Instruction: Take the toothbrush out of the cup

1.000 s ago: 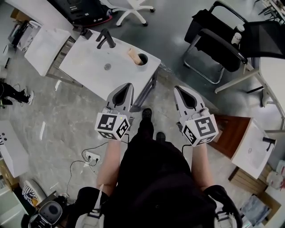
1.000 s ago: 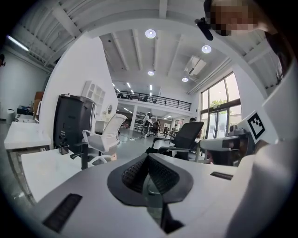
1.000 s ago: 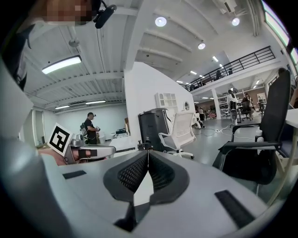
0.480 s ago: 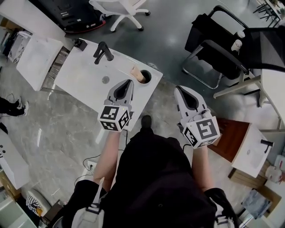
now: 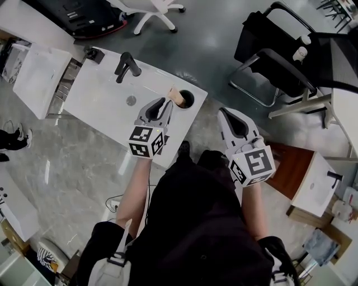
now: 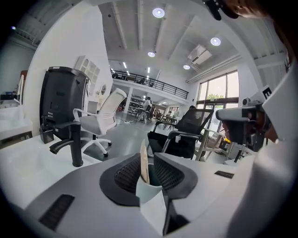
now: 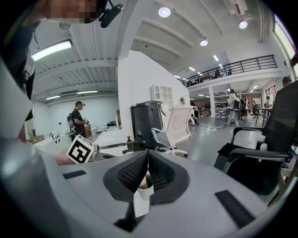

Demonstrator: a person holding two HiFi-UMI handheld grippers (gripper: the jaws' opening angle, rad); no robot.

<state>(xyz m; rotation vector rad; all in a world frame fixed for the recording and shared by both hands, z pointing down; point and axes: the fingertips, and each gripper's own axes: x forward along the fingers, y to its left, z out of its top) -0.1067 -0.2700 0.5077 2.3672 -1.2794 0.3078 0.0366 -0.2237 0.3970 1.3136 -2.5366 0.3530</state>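
Note:
A cup (image 5: 186, 99) stands near the right corner of the white table (image 5: 100, 95), and a wooden toothbrush (image 5: 175, 95) leans out of it to the left. My left gripper (image 5: 167, 104) is over the table, its tips just short of the cup. In the left gripper view the jaws of the left gripper (image 6: 148, 155) stand a little apart. The toothbrush handle (image 6: 144, 160) and the pale cup (image 6: 148, 189) show in the gap beyond them, and I see no grip on either. My right gripper (image 5: 224, 111) hangs over the floor right of the table, and its tips (image 7: 148, 154) meet, shut and empty.
A black faucet (image 5: 126, 64) and a round drain (image 5: 131, 100) sit on the table left of the cup. A black chair (image 5: 274, 56) stands at the back right and a white office chair (image 5: 156, 5) behind the table. A person (image 7: 77, 118) stands far off.
The person has stepped toward the table. Both grippers moved forward, and the left one now reaches over the table edge up to the cup.

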